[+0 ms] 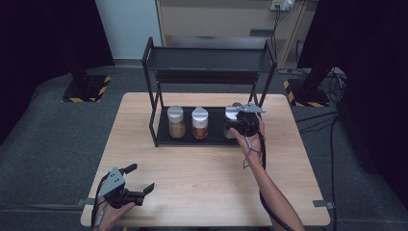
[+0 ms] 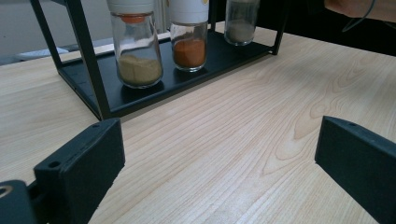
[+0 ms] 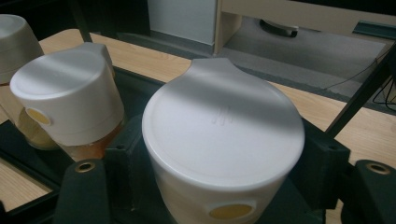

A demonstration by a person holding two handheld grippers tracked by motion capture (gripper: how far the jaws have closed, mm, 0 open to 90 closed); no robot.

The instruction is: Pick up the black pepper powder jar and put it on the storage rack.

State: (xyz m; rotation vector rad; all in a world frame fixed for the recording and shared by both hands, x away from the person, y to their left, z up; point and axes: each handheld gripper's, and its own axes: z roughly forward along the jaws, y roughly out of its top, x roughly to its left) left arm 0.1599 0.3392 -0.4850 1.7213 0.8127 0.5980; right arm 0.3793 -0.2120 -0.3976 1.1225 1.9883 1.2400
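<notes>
Pale wood-grain table point(image 1: 202, 178), dark carpet around. Right jar point(image 3: 223, 140): glass body, smooth white round cap with spout tab, on lower tray of black metal rack point(image 1: 161, 67), right end; right gripper point(image 1: 243, 122) clamped on it. Beside: orange-spice jar point(image 1: 200, 123), tan-powder jar point(image 1: 176, 121). Left gripper point(image 1: 139, 180) spread wide, empty, at near left table edge.

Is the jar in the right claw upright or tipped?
Upright. The jar shows its white cap level between the right claw's jaws, its base on the rack's lower shelf.
</notes>
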